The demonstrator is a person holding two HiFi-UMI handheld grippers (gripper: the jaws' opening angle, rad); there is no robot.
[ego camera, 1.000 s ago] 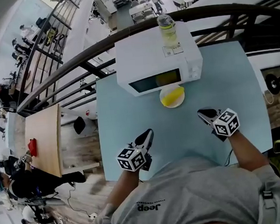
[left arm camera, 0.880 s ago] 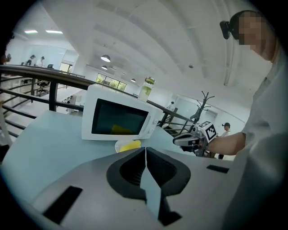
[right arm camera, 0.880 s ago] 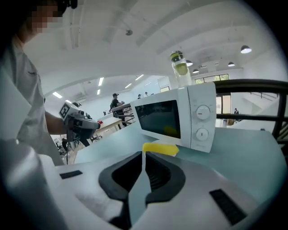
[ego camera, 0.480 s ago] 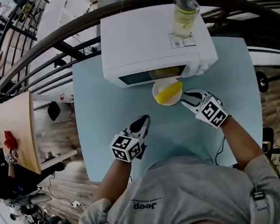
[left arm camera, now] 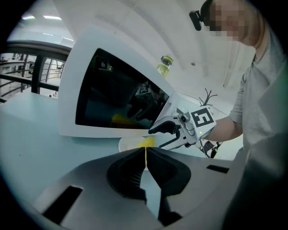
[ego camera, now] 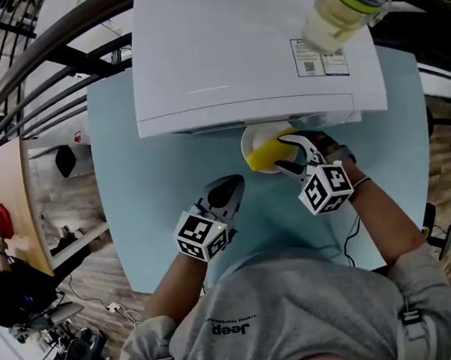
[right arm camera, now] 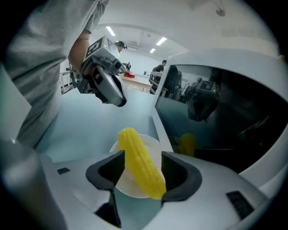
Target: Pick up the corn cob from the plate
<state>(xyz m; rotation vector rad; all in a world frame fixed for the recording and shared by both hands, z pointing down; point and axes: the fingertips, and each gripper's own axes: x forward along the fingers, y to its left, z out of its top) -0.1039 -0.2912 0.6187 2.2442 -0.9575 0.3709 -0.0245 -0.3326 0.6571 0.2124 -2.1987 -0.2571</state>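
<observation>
Bright even light; fisheye edges; sharp.

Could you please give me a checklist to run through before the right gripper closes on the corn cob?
1. The yellow corn cob sits between the jaws of the right gripper: ok.
2. The cob lines up with the jaws: not ok; it lies slanted across the gap.
3. The jaws are closed on the cob: not ok; they stand apart.
4. The cob rests on the small white plate: ok.
5. There is room to lift beside the white microwave oven: cannot tell; the plate sits close to its front.
6. The left gripper is out of the way: ok; it is shut, empty and short of the plate.
</observation>
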